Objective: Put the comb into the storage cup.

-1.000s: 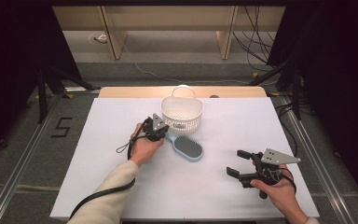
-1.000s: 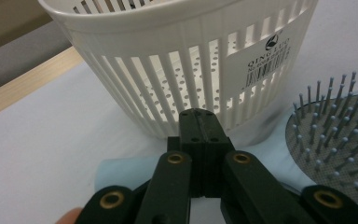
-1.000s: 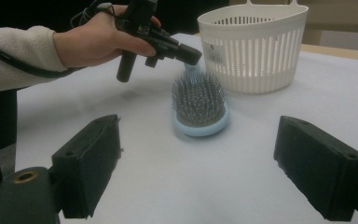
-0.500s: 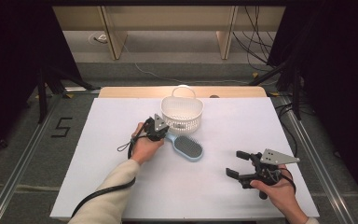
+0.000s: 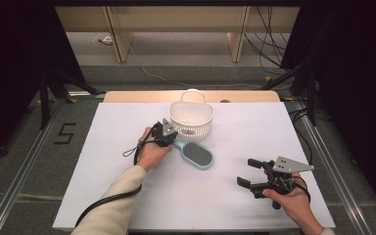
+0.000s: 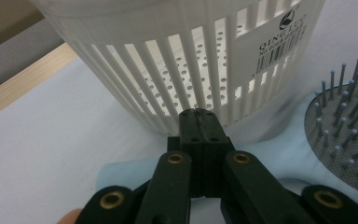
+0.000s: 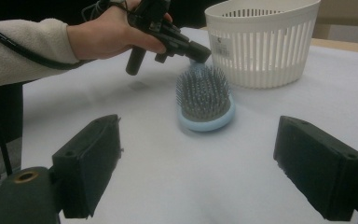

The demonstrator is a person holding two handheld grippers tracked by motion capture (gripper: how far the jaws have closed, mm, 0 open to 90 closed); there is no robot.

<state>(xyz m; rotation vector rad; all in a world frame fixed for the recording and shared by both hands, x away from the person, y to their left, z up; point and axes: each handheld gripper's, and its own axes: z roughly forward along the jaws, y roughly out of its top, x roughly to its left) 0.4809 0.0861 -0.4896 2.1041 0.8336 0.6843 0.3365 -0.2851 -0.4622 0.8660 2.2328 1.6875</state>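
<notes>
A light-blue hairbrush (image 5: 198, 155) lies bristles up on the white table, its handle pointing toward a white slotted basket (image 5: 192, 117). My left gripper (image 5: 170, 139) is shut, its tips pressed together right over the brush handle (image 6: 279, 158) and close to the basket wall (image 6: 177, 70); I see nothing between the pads. From the right gripper view the left gripper (image 7: 198, 52) touches down at the handle end of the brush (image 7: 203, 100), beside the basket (image 7: 261, 42). My right gripper (image 5: 245, 171) hovers open at the near right, empty, its jaws (image 7: 198, 140) wide apart and facing the brush.
The white table sheet (image 5: 127, 196) has a wooden strip along its far edge (image 5: 137, 96). Metal rails run along both sides of the table. Cables lie on the floor beyond. A black cable trails from the left gripper down the sleeve.
</notes>
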